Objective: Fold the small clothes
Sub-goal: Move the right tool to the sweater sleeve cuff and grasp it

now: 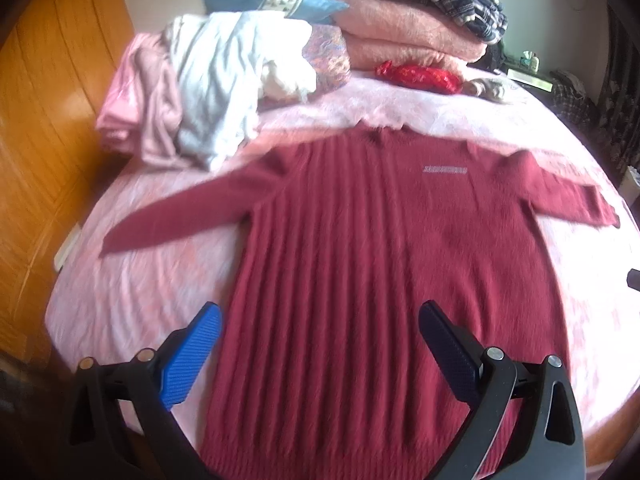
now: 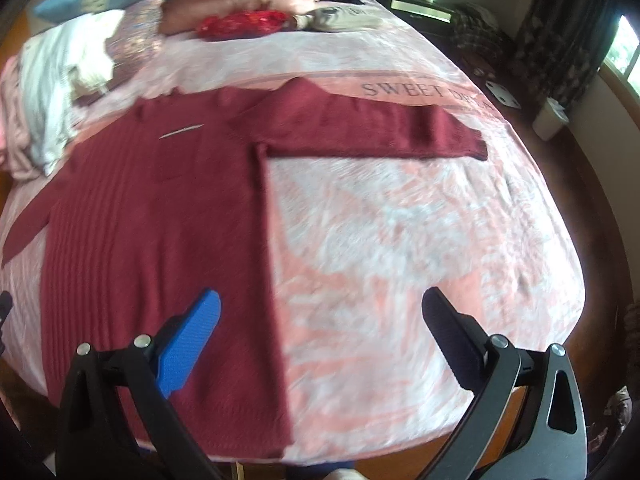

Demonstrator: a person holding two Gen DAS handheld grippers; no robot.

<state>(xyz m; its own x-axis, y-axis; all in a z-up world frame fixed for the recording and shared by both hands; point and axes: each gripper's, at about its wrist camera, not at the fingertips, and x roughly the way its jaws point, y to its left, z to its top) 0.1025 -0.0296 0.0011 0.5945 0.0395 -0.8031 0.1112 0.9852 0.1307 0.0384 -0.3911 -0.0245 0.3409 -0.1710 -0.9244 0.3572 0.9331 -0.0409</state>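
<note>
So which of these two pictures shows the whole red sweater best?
The left wrist view: the red sweater lies flat and centred, with both sleeves spread out and the hem visible. In the right wrist view it sits off to the left, its far sleeve partly cut off.

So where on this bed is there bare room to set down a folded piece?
The widest free patch is the bedspread right of the sweater, below its right sleeve. A smaller strip lies below the left sleeve. The far end is crowded: clothes pile, pink blankets, red bundle. Both grippers, left and right, are open.
</note>
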